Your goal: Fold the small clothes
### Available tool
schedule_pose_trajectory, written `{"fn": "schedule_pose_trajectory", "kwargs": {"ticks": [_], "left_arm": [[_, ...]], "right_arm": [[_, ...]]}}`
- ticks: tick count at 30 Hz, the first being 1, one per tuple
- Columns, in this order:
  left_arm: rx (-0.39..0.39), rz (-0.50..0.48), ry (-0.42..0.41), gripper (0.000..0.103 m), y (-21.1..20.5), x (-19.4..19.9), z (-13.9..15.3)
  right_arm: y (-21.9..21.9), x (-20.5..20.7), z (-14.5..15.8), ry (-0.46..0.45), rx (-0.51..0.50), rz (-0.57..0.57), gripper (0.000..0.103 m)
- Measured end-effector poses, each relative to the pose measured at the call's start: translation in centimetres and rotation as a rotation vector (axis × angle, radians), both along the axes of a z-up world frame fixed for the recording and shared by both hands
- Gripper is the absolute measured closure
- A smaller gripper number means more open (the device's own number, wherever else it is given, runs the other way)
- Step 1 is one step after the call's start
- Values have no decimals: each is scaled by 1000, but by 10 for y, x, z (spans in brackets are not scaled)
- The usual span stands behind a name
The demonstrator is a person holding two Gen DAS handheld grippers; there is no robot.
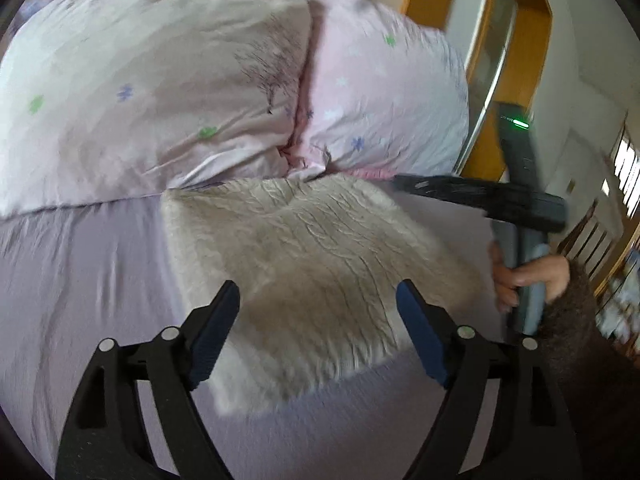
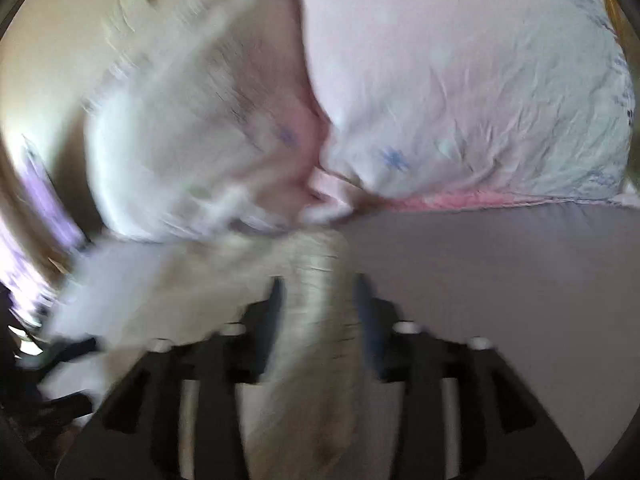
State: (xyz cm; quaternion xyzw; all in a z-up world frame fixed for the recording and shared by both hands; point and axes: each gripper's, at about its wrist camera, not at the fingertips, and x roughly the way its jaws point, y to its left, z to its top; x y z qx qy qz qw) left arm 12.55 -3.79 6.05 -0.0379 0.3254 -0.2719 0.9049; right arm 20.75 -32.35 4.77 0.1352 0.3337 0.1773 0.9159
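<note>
A beige fuzzy knit garment (image 1: pixel 316 276) lies folded flat on the lilac bed sheet (image 1: pixel 88 280). My left gripper (image 1: pixel 318 312) is open and empty, hovering over the garment's near edge with a finger on each side. My right gripper (image 2: pixel 318 300) appears in the left wrist view as a dark tool held by a hand (image 1: pixel 528 276) at the garment's right edge. In the blurred right wrist view its fingers (image 2: pixel 276 300) stand a little apart with a strip of the garment (image 2: pixel 316 320) between them.
Two pink flowered pillows (image 1: pixel 160 88) (image 1: pixel 380 92) lie behind the garment at the head of the bed. A wooden door frame (image 1: pixel 516 60) and a wooden chair (image 1: pixel 592 236) stand to the right of the bed.
</note>
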Motion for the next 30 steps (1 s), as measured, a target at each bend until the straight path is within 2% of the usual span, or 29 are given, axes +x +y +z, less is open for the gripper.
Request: {"fn": "schedule_pose_trajectory", "kwargs": {"ticks": [1,3,4,6,7,8,9,11,12,13,14,15,18,21,24,30], "left_arm": [[-7,10,4,19,6,-3,1],[-25,35,26,18,20,-13,-2],[-34,45,43,17,24,-16,-5],[-58,58,96,17,29,-22,-14],[-63,64,117,17,29,-24,-19],[-58,74,137,17,28,-27,-23],[-47,86,143,17,27,-30,-26],[-23,117,147,12,25,-35,-30],[-18,130,144,9,25,-38,-31],[-12,141,133,8,25,-41,-32],[-4,148,126,6,25,-42,-32],[17,163,116,4,24,-42,-32],[101,201,106,2,17,-41,-36],[166,227,124,2,12,-37,-44],[203,234,154,2,11,-34,-51],[289,257,210,2,6,-27,-60]], "right_arm": [[4,-9,5,-8,27,45,49],[22,-28,8,22,1,152,49],[33,-34,3,51,-44,183,49],[59,-29,-29,181,-223,175,49],[66,-27,-37,176,-251,176,48],[68,-30,-36,134,-266,168,48],[67,-32,-32,143,-263,158,48],[57,-48,-15,110,-201,137,48],[51,-61,-8,75,-169,132,41],[46,-70,-3,48,-151,122,20],[39,-86,1,13,-136,97,8],[34,-100,4,-13,-132,76,1],[29,-120,-3,-17,-148,47,1],[33,-123,-23,62,-186,9,1],[51,-118,-45,143,-246,23,1],[80,-107,-64,216,-351,23,1]]}}
